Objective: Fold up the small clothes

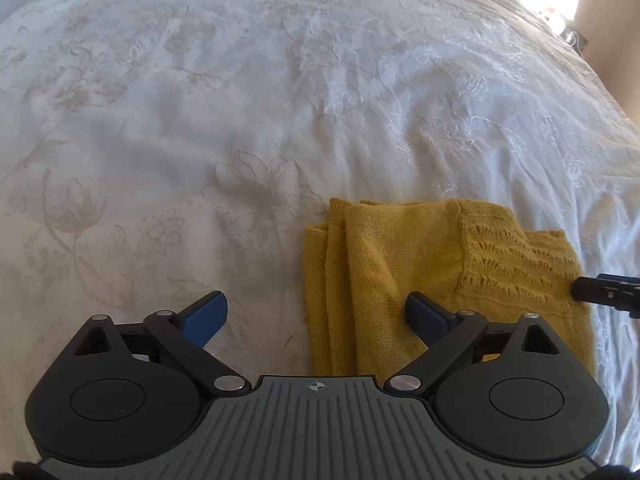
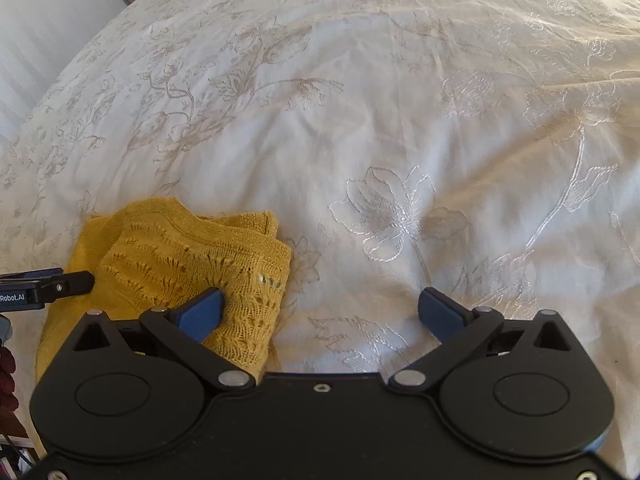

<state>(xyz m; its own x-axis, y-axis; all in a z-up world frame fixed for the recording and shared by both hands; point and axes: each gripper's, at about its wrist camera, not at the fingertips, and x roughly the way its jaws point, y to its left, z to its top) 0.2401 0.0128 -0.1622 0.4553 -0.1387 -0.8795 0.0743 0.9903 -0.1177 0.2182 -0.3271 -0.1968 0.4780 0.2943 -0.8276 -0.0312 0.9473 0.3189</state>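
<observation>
left tongs [image 1: 316, 312] agape, right tongs [image 2: 320, 310] agape

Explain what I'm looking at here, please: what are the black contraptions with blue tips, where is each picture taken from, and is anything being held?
Each picture comes from a camera mounted on a hand-held two-finger gripper, looking forward along its fingers.

The left gripper fills the bottom of the left wrist view; the right gripper does the same in the right wrist view. The blue tips are their finger pads.

Below them is a bed with a white flowered bedspread. On it lies a yellow knitted garment, folded into a compact bundle.

Both grippers stand wide open and hold nothing. Each has one blue pad over the garment's edge and the other over the bedspread. The dark piece at the picture's side is the other gripper.
</observation>
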